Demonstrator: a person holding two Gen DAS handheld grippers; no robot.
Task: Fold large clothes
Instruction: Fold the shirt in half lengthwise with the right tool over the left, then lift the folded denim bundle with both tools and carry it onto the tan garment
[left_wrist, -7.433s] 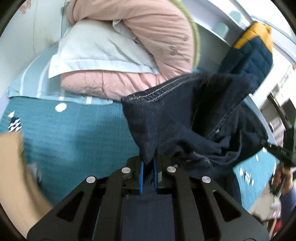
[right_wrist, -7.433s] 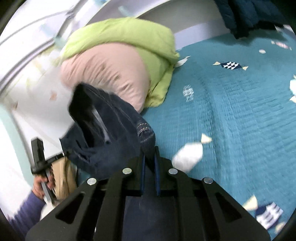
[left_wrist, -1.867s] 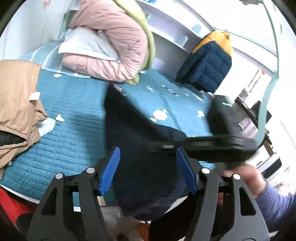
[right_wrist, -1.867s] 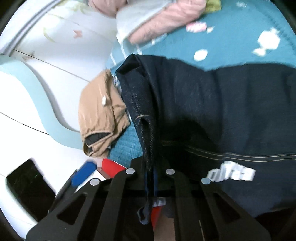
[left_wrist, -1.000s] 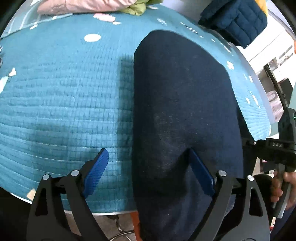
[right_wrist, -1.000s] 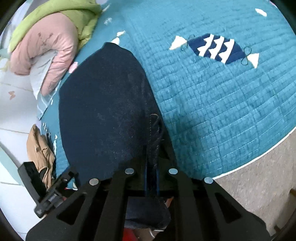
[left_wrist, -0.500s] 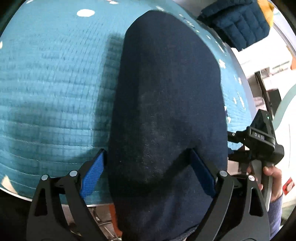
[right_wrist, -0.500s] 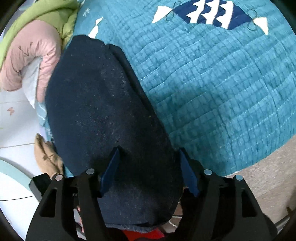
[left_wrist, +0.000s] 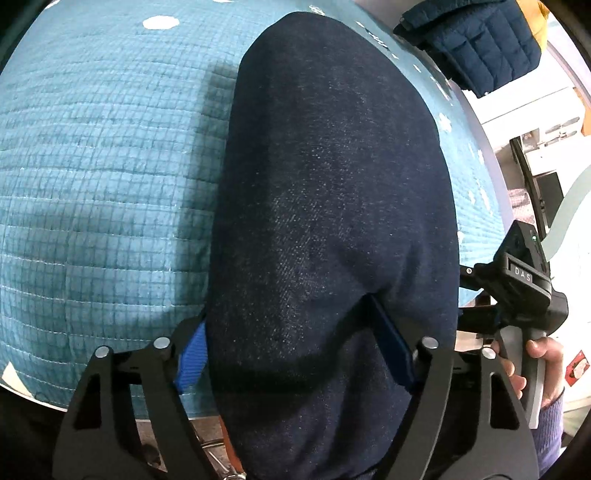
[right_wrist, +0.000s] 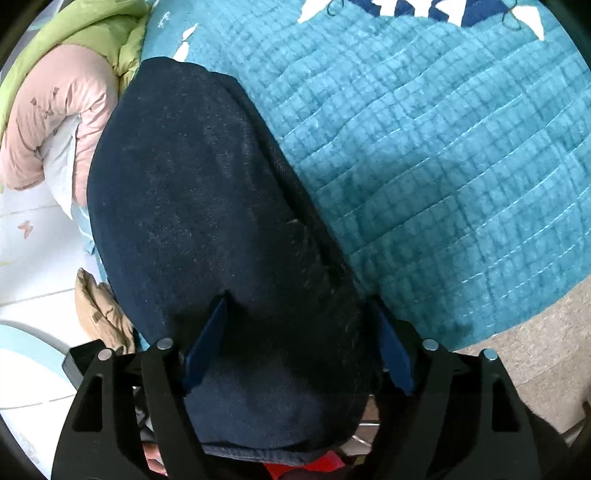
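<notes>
Lying lengthwise on the teal quilted bedspread (left_wrist: 103, 192), the dark denim trousers (left_wrist: 332, 206) had their near end spilling over the mattress edge toward the person, and both grippers stood over that end. On the left side, the left gripper (left_wrist: 295, 354) had its jaws spread wide, one blue pad showing at the cloth's left edge and the other half sunk in a fold at the right, so the denim bulged between them without being pinched. Doing this step well, to my judgement, called for lowering the fingers until they straddled only the overhanging hem, both layers together, before closing; a bite taken on the top layer alone would let the lower one slide and spoil the fold. Further right in that view, the person's right hand (left_wrist: 535, 365) gripped the handle of the other tool. From the right wrist camera the right gripper (right_wrist: 295, 347) was likewise wide apart and holding nothing, its pads set on either side of the same dark end, and a seam ran along the trousers' right edge where the layers lay stacked. Both tools would best take matching holds at the two corners, lift evenly, and carry the hem up toward the far end near the pink duvet (right_wrist: 55, 118). A tan garment (right_wrist: 99, 310) lay at the bed's left edge, well clear.
</notes>
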